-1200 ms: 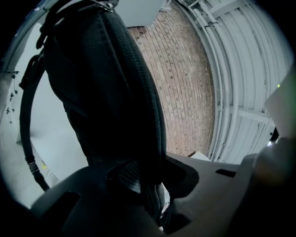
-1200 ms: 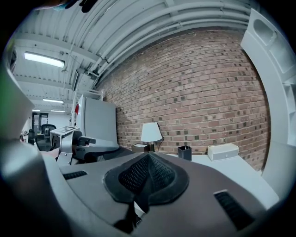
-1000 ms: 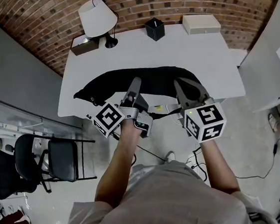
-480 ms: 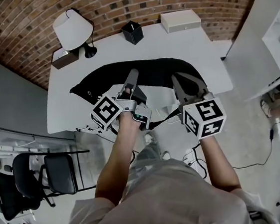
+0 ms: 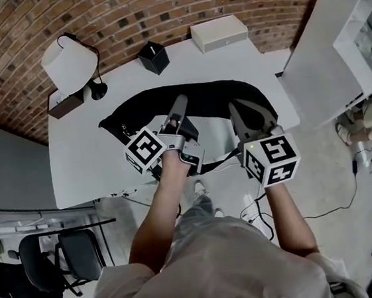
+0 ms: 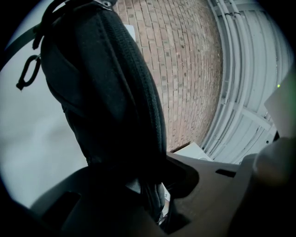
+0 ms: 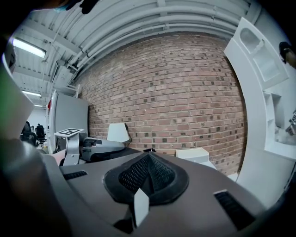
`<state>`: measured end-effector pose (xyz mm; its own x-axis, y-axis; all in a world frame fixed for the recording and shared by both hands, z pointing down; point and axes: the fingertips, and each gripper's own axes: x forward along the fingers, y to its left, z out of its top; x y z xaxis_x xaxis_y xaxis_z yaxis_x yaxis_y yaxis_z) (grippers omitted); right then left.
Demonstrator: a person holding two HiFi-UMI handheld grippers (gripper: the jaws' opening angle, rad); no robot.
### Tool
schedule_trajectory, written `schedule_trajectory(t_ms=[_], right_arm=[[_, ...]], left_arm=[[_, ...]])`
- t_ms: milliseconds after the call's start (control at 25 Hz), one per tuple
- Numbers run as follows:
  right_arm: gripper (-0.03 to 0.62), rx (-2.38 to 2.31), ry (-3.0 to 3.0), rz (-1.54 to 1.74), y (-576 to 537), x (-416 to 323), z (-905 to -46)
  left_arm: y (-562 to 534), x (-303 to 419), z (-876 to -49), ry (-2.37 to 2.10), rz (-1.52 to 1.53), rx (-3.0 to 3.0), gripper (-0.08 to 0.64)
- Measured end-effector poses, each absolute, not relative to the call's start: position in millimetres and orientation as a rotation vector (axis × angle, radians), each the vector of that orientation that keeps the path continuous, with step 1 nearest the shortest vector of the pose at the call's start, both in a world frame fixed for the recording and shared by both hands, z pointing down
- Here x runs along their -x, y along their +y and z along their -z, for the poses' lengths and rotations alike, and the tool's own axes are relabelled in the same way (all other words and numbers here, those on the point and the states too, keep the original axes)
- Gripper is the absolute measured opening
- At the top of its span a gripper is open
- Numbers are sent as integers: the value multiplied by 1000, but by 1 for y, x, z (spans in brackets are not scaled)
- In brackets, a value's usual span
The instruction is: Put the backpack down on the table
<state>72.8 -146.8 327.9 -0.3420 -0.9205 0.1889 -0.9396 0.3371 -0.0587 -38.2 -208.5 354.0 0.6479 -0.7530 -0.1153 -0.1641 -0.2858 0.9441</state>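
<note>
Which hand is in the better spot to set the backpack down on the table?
Probably left. The left tongs clamp the backpack by its thick body, well over the table. The right tongs only pinch a mesh bit, nearer the table's end.

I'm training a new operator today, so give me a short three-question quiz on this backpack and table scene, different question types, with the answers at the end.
1. True or false: the left gripper is empty.
2. Which thing stands between the lamp and the white box at the back of the table? A: a black cup. B: a red mug. C: a bottle.
3. Fill in: behind the table is a ___ wall.

Key:
1. False. Its jaws are clamped on the black backpack.
2. A.
3. Brick.
</note>
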Motion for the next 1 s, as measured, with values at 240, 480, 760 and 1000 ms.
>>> schedule_trajectory(t_ms=[240, 480, 760, 1000], right_arm=[[2, -1793, -2409, -253, -181, -86, -327], [2, -1847, -2346, -242, -210, -95, -324], [2, -1871, -2300, -222, -235, -100, -319], [2, -1850, -2316, -229, -254, -109, -323]], left_arm=[[-249, 22, -360, -694, 671, -1765, 72], [-286, 0, -363, -625, 657, -1751, 72], [-315, -15, -370, -586, 652, -1720, 72], [-334, -27, -374, -606, 655, -1713, 72]])
